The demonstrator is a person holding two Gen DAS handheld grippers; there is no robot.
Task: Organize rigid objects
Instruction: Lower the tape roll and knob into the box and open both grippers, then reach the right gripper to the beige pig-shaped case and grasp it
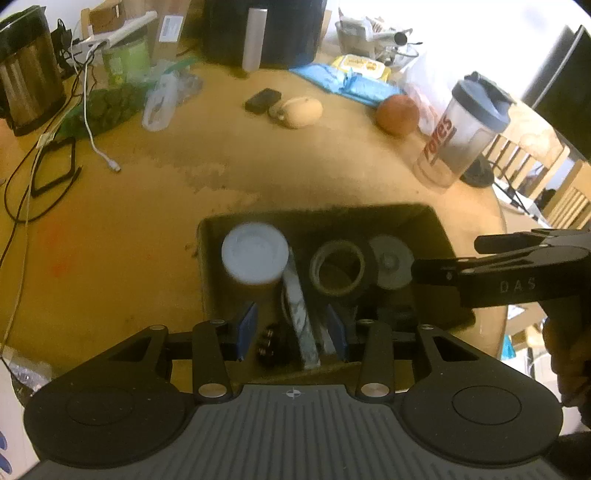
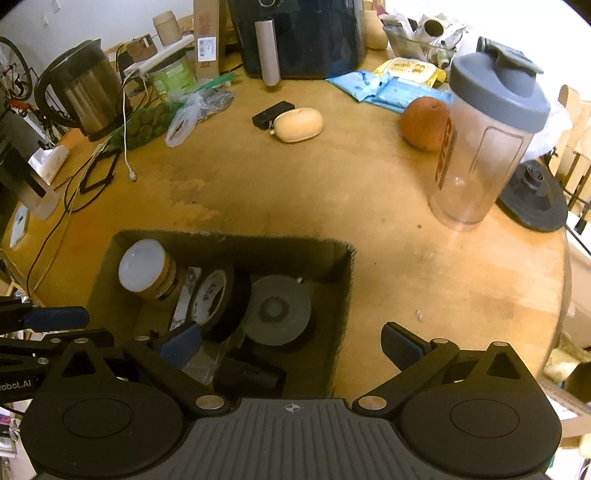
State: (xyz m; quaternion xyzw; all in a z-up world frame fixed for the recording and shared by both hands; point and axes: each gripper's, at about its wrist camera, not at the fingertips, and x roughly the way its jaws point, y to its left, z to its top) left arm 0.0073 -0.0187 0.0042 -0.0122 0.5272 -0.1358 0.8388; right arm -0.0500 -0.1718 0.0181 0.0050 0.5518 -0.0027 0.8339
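An open cardboard box [image 1: 314, 212] [image 2: 229, 240] sits on the wooden table. Inside it are a white-lidded jar [image 1: 255, 253] [image 2: 142, 266], a tape roll [image 1: 338, 267] [image 2: 214, 295], a grey disc [image 1: 391, 262] [image 2: 275, 310], a marbled slab [image 1: 301, 317] and a black cylinder [image 2: 251, 376]. My left gripper [image 1: 291, 330] hovers over the box's near end, open, its blue pads clear of the slab below. My right gripper [image 2: 291, 345] is wide open and straddles the box's right wall, with nothing held. It also shows at the right edge of the left wrist view.
A clear shaker bottle [image 2: 484, 147] with a grey lid stands at the right, next to an orange fruit [image 2: 424, 123]. Mid-table lie a squash [image 2: 299, 125] and a small black case [image 2: 271, 112]. A kettle [image 2: 85, 92], cables and bags crowd the left; an air fryer [image 2: 299, 33] stands behind.
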